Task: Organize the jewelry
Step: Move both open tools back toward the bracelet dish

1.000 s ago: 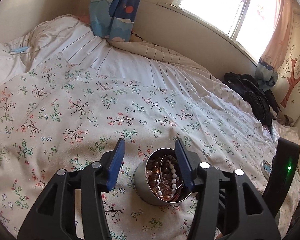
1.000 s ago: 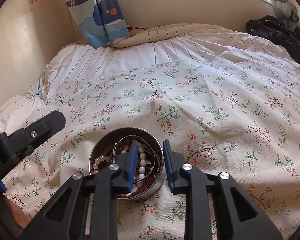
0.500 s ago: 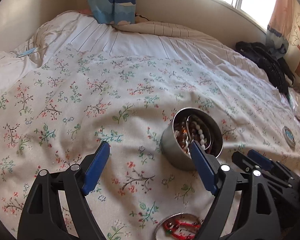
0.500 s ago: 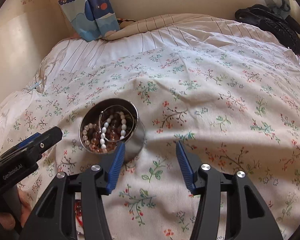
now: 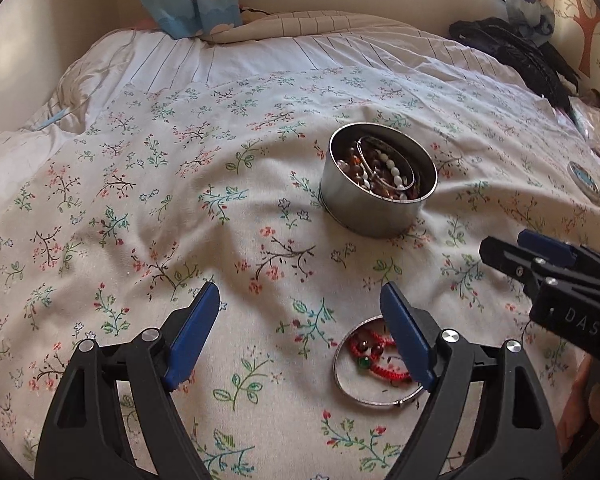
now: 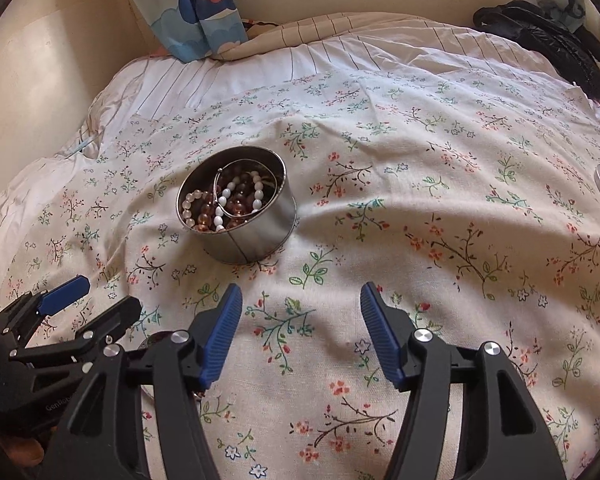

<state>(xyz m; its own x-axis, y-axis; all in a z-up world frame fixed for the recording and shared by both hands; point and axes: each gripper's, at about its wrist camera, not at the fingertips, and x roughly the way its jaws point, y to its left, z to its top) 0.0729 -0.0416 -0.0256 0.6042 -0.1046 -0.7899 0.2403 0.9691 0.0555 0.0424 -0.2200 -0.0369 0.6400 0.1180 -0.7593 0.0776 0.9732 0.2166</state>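
We hold the left gripper (image 5: 300, 312) with fingers wide and empty above the bed (image 5: 140, 208), a silver bangle (image 5: 374, 364) just under its right finger; our right gripper (image 6: 300, 312) is opening, empty, the jewelry tin (image 6: 236, 204) beyond both.

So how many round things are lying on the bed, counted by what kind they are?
Tin full of beads: 1
Lid lying flat: 1
Silver bangle: 1
Red bracelet inside the bangle: 1
Total: 4
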